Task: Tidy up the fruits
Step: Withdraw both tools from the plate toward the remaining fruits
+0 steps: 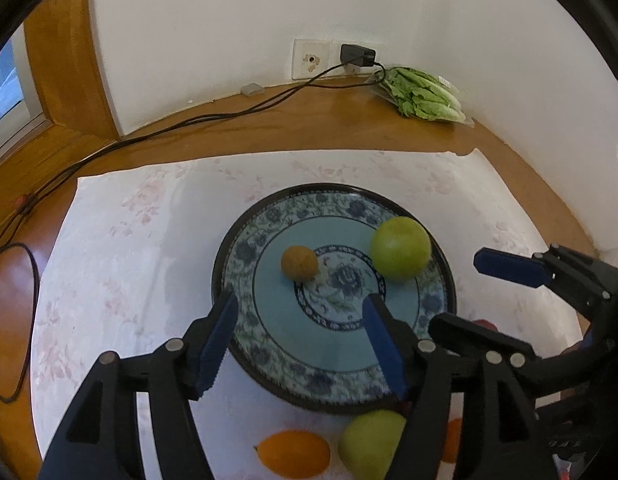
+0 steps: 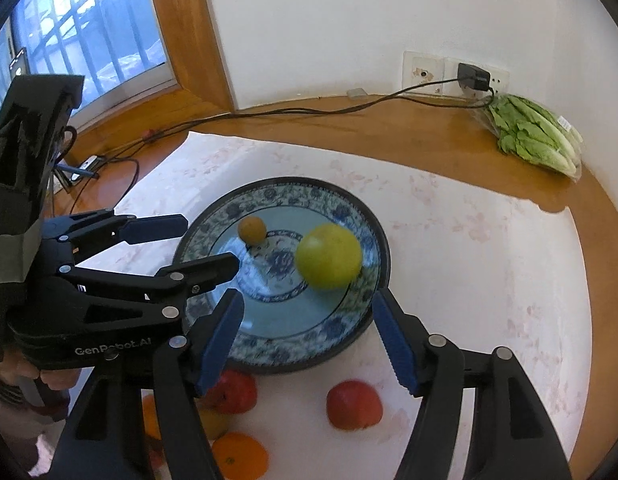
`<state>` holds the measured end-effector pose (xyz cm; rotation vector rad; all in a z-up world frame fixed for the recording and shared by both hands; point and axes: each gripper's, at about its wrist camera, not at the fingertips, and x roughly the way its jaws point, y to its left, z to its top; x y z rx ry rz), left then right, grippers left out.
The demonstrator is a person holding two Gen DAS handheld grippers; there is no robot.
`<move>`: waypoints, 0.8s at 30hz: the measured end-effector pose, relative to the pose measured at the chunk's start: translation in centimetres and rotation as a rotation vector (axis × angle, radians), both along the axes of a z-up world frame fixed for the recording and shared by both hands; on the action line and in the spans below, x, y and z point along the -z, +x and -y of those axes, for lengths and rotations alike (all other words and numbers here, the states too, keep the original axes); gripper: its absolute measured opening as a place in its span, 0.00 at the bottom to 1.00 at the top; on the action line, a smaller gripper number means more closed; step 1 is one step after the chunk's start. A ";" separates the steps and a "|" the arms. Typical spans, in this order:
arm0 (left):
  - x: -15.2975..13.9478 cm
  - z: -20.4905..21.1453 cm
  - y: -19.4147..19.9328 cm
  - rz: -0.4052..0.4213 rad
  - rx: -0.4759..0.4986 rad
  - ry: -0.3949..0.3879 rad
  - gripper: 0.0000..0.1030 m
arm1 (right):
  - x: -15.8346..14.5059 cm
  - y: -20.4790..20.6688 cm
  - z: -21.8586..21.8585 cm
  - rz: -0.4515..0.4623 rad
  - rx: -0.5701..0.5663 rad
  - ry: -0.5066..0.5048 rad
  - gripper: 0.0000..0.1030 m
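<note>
Glossy wooden tabletop [image 1: 269, 128], pale floral cloth [image 1: 121, 240] over it. Round blue-patterned ceramic plate [image 1: 341, 344] holds smooth green apple [image 1: 401, 249] and rough brown kiwi [image 1: 299, 263], apart. Left gripper [image 1: 301, 320] spread wide above plate's near rim, empty. Right gripper [image 2: 307, 316] wide, empty. Red apples [image 2: 353, 405], orange citrus [image 2: 240, 456] on cloth beside plate.

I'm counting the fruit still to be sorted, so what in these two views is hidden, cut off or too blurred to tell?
- Green apple, left wrist view: partly behind the left claw.
- Orange fruit, left wrist view: only a sliver shows behind the claw frame.
- Fruits near the bottom left, right wrist view: overlapped by the right claw, so the count is unclear.
- Green apple on the plate, right wrist view: blurred.
</note>
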<state>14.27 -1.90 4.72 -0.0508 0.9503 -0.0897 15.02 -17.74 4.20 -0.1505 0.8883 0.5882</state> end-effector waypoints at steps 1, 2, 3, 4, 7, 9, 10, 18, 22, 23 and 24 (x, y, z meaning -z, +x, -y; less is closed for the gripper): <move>-0.1 0.0 -0.3 0.001 -0.001 0.000 0.66 | 0.0 -0.2 0.2 -0.004 0.005 0.005 0.66; -0.2 0.0 -0.5 0.002 -0.003 -0.001 0.66 | 0.0 -0.4 0.4 -0.009 0.012 0.009 0.66; -0.3 -0.1 -0.9 0.004 -0.007 -0.002 0.66 | 0.0 -0.7 0.7 -0.015 0.019 0.017 0.66; -0.3 -0.2 -1.2 0.007 -0.013 -0.002 0.67 | 0.1 -0.9 1.1 -0.022 0.026 0.026 0.66; -0.3 -0.7 -2.1 0.004 -0.036 -0.008 0.67 | 0.3 -1.7 2.2 -0.036 0.052 0.051 0.66; -0.2 -1.0 -2.7 -0.001 -0.050 -0.023 0.67 | 0.5 -2.0 2.7 -0.042 0.068 0.064 0.66; -0.1 -1.1 -3.1 -0.003 -0.055 -0.028 0.67 | 0.8 -2.3 3.1 -0.047 0.083 0.070 0.66; 0.6 -0.9 -5.0 -0.005 -0.061 0.005 0.69 | 1.6 -3.9 4.5 -0.025 0.149 0.061 0.66; 0.4 -0.9 -6.0 0.003 -0.057 -0.009 0.69 | 2.1 -4.6 5.0 -0.021 0.161 0.060 0.66; 0.4 -0.9 -6.2 0.006 -0.058 -0.010 0.69 | 2.2 -4.8 5.0 -0.020 0.162 0.058 0.66; 0.3 -1.0 -6.6 0.010 -0.060 -0.010 0.69 | 2.3 -4.8 5.1 -0.021 0.163 0.057 0.66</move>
